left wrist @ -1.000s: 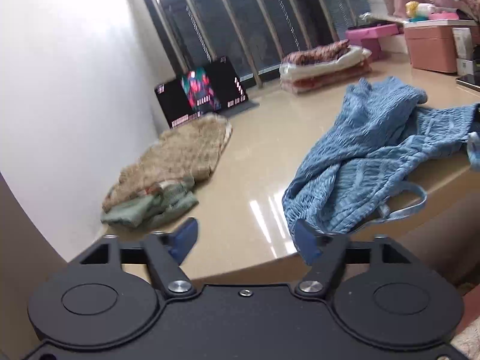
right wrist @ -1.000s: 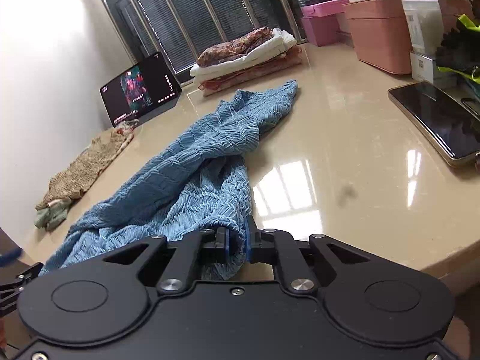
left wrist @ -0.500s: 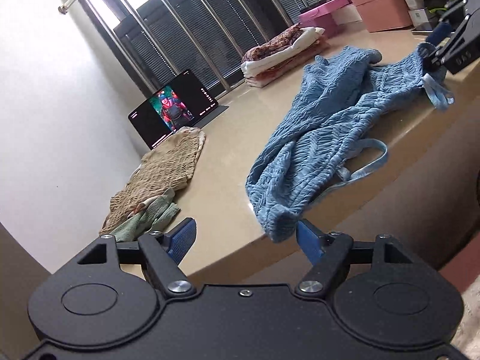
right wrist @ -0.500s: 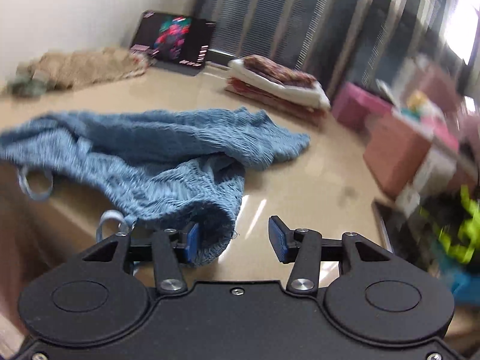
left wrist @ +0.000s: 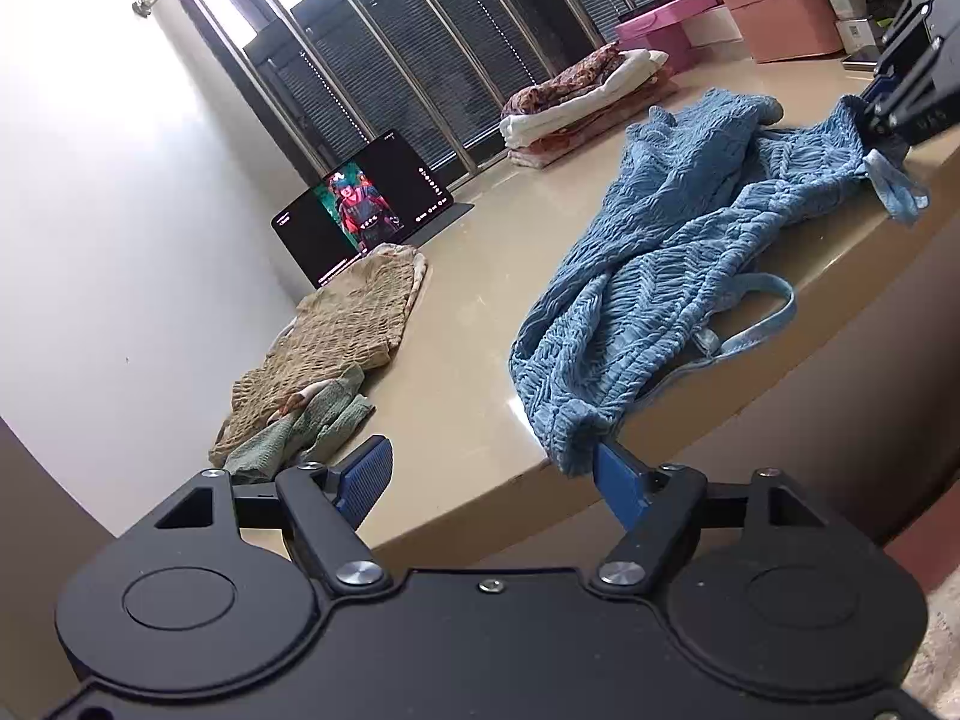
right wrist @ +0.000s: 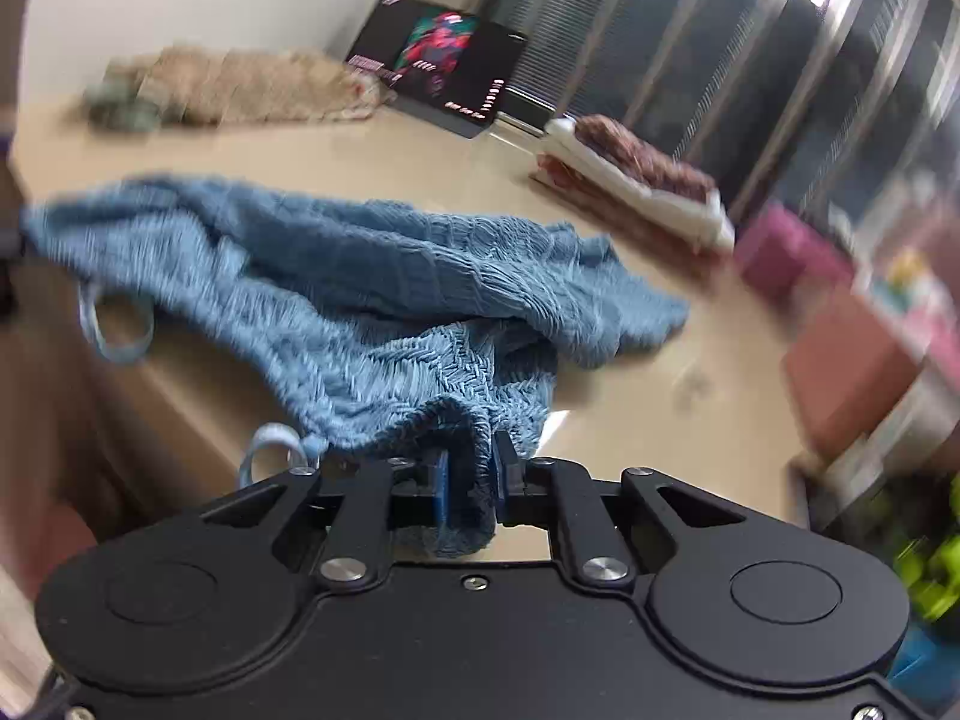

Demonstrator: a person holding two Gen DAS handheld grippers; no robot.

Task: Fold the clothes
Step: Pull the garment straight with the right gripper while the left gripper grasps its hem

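A blue textured knit garment (left wrist: 672,264) lies crumpled along the front of the beige table (left wrist: 468,372), its straps hanging over the edge. My left gripper (left wrist: 489,468) is open at the table's edge. The garment's near corner hangs just by its right fingertip, and nothing sits between the pads. In the left wrist view my right gripper (left wrist: 870,114) is at the garment's far end. Its jaws are closing, and in the right wrist view that gripper (right wrist: 469,474) has a bunched hem of the blue garment (right wrist: 360,276) pinched between the pads.
A tan knit garment (left wrist: 354,324) and a green cloth (left wrist: 300,438) lie at the table's left by the wall. A lit tablet (left wrist: 366,210) leans at the back. A folded stack (left wrist: 576,96) and pink boxes (left wrist: 780,18) stand by the window.
My right gripper opened, rolled, and closed again on the blue garment's hem. My left gripper rolled and dropped closer to the garment's near corner, staying open.
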